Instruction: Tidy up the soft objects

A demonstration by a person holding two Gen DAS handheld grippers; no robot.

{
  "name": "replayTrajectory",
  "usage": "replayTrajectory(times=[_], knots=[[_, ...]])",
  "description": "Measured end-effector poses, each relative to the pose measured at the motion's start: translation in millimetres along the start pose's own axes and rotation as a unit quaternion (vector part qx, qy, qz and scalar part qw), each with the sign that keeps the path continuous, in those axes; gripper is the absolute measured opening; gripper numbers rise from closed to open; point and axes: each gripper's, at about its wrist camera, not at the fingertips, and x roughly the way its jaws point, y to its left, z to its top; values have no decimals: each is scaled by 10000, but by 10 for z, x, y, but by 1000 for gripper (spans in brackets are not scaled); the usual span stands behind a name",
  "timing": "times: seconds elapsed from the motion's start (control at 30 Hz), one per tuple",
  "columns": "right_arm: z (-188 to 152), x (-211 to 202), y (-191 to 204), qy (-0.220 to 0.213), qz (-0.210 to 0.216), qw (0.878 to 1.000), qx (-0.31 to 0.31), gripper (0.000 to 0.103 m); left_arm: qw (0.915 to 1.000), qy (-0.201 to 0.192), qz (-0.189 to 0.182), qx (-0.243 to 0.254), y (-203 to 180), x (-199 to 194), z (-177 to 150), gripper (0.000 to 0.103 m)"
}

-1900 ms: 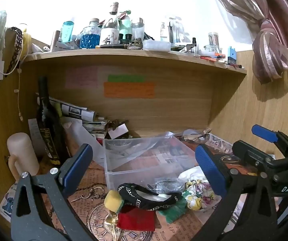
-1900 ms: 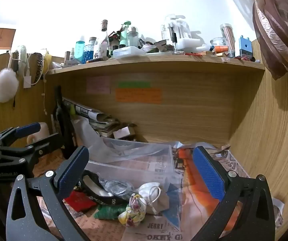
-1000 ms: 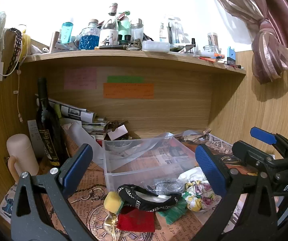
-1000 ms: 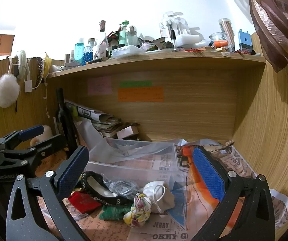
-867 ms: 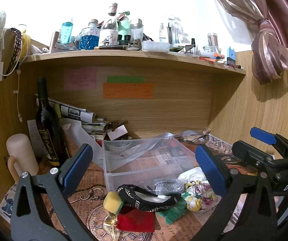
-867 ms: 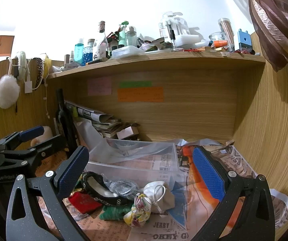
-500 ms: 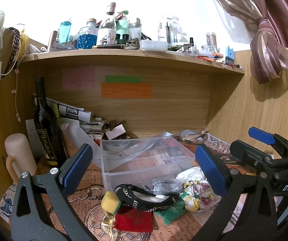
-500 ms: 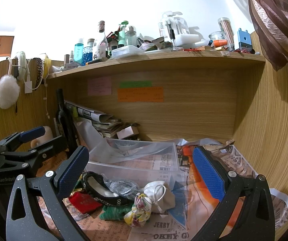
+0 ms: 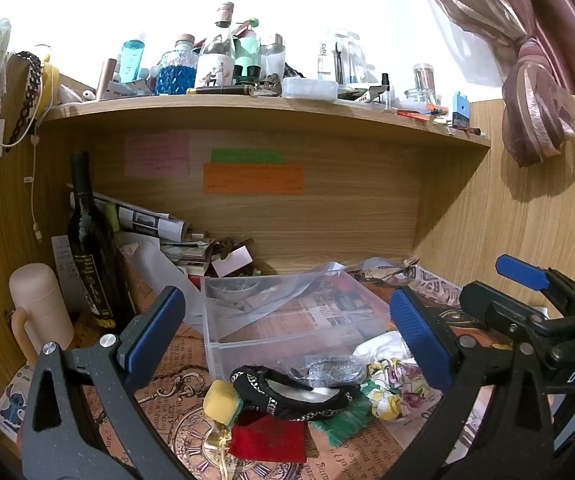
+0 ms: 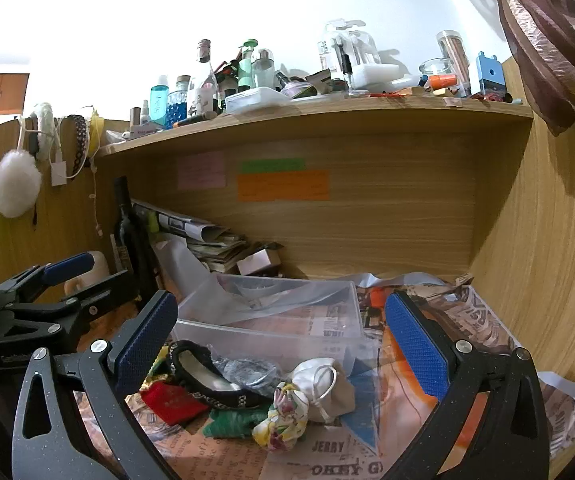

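A pile of soft things lies on the paper-covered desk in front of a clear plastic bin (image 9: 287, 320): a black patterned slipper (image 9: 287, 392), a yellow sponge (image 9: 220, 397), a red pouch (image 9: 267, 438), green cloth (image 9: 341, 420), a floral cloth (image 9: 397, 390) and a white cloth (image 10: 323, 384). My left gripper (image 9: 287, 340) is open and empty, above and short of the pile. My right gripper (image 10: 279, 344) is open and empty, also above the pile. The slipper (image 10: 207, 380), the red pouch (image 10: 169, 400) and the bin (image 10: 279, 312) show in the right wrist view too.
A dark wine bottle (image 9: 89, 248) and a pale mug (image 9: 41, 316) stand at the left. Rolled newspapers (image 9: 147, 220) lie behind the bin. A shelf (image 9: 247, 104) with several bottles hangs overhead. Wooden walls close in left and right.
Both grippers have drifted only slightly; the scene has shifted a little in each view. Nothing has been grasped or moved.
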Motion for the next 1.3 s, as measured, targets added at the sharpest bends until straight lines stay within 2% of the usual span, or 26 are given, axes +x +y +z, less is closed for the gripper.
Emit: replayTrajectory(times=[1.07, 1.3], knots=[[-9, 4, 33, 11, 107, 9999, 15, 103, 10000, -6, -30, -54, 39, -6, -31, 103], [-40, 16, 47, 11, 189, 9998, -1, 103, 9997, 157, -131, -99, 87, 31, -100, 103]])
